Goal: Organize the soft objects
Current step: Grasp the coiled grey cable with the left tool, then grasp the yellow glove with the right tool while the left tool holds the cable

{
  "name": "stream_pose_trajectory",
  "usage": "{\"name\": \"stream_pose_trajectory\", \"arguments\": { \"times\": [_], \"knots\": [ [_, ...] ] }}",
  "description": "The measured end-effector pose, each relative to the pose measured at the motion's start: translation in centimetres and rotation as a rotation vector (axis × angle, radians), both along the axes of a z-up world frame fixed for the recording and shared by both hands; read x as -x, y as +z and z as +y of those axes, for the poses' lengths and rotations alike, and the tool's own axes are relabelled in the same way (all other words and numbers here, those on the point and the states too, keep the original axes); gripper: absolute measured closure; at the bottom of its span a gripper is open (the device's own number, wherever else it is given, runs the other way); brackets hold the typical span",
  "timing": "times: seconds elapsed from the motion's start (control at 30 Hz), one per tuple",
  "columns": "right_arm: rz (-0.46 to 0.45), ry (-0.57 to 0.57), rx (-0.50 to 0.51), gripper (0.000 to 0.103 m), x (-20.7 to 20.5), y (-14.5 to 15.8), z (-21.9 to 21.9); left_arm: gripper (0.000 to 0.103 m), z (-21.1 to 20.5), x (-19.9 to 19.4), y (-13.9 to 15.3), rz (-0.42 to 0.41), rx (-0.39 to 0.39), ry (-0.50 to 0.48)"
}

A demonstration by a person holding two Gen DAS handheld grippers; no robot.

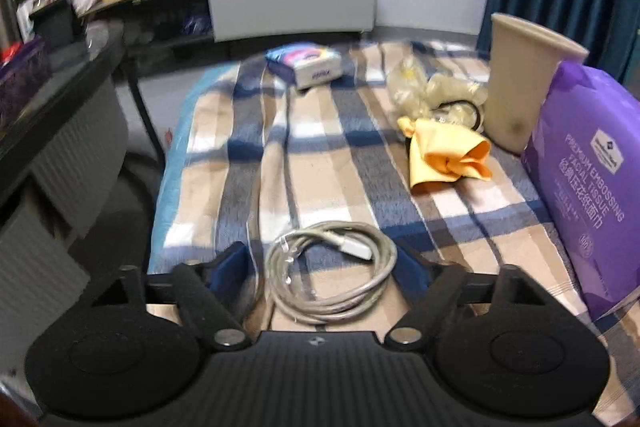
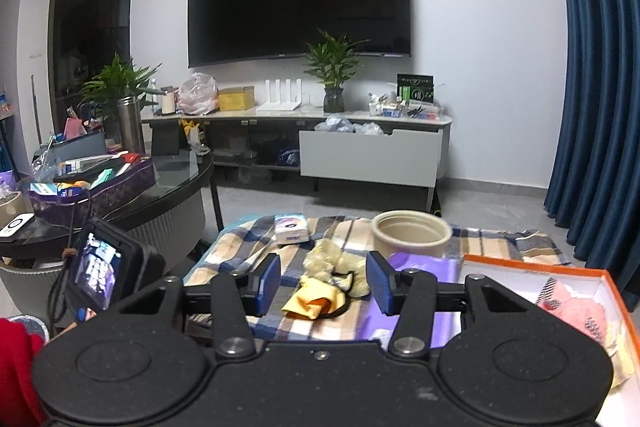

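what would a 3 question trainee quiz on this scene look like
1. True or false: the left tongs are shut on the cable.
2. Which item stands upright beside the tissue pack? A) cup B) yellow cloth C) tissue box
3. Fill in: in the right wrist view, the open box at right has an ______ rim.

Key
1. False: the jaws are open on either side of the cable coil.
2. A
3. orange
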State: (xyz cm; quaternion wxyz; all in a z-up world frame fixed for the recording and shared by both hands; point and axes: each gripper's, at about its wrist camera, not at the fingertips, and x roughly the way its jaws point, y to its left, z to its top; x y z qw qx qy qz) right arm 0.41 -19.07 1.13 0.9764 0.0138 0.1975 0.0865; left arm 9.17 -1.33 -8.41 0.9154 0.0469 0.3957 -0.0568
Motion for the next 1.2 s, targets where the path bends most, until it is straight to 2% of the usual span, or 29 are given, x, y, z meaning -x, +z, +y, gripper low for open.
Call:
{"name": "stream_pose_trajectory", "arguments": {
  "times": [0.1,0.2,0.27,0.5,0.53,0.57,0.6,0.8,0.87,0.9,0.97,1.03,1.1,1.2],
  "knots": [
    [0.018,0.008,0.017,0.044,-0.5,-0.5,1.6,0.039,0.4,0.3,-0.1,-0.037,0.004,-0.022],
    [0.038,0.003,0.03,0.041,-1.4,-1.1,3.5,0.04,1.5,0.4,0.6,-0.044,0.065,-0.02],
    [0.058,-0.024,0.034,0.036,-2.3,-1.6,4.6,0.04,1.9,0.8,1.4,-0.068,0.079,-0.026],
    [0.12,-0.112,0.038,0.035,-4.6,-4.1,6.4,0.04,2.8,1.3,3.1,-0.112,0.159,-0.104],
    [0.127,-0.121,0.041,0.035,-4.9,-4.4,6.4,0.045,3.0,1.4,3.0,-0.114,0.164,-0.12],
    [0.133,-0.131,0.042,0.035,-5.0,-4.7,6.5,0.067,3.2,1.5,2.9,-0.114,0.163,-0.127],
    [0.14,-0.141,0.04,0.035,-5.3,-4.9,6.5,0.071,3.5,1.5,2.8,-0.114,0.171,-0.129],
    [0.161,-0.161,0.065,0.035,-6.8,-6.3,8.1,0.071,5.5,1.4,2.5,-0.127,0.166,-0.113],
    [0.159,-0.175,0.075,0.035,-7.0,-6.6,8.3,0.07,5.9,1.0,1.9,-0.109,0.178,-0.122],
    [0.154,-0.183,0.072,0.035,-6.9,-6.6,8.3,0.065,5.9,0.8,1.7,-0.102,0.179,-0.133],
    [0.135,-0.206,0.068,0.035,-6.4,-6.6,8.0,0.038,5.2,0.6,1.3,-0.112,0.138,-0.164],
    [0.114,-0.221,0.066,0.035,-6.1,-6.4,7.7,0.029,4.6,0.5,1.2,-0.142,0.098,-0.195],
    [0.103,-0.23,0.064,0.035,-6.2,-6.2,7.6,0.023,4.0,0.1,1.0,-0.153,0.099,-0.232],
    [0.104,-0.238,0.058,0.035,-6.4,-6.1,7.5,0.024,2.8,-0.7,0.2,-0.143,0.083,-0.27]
  ]
}}
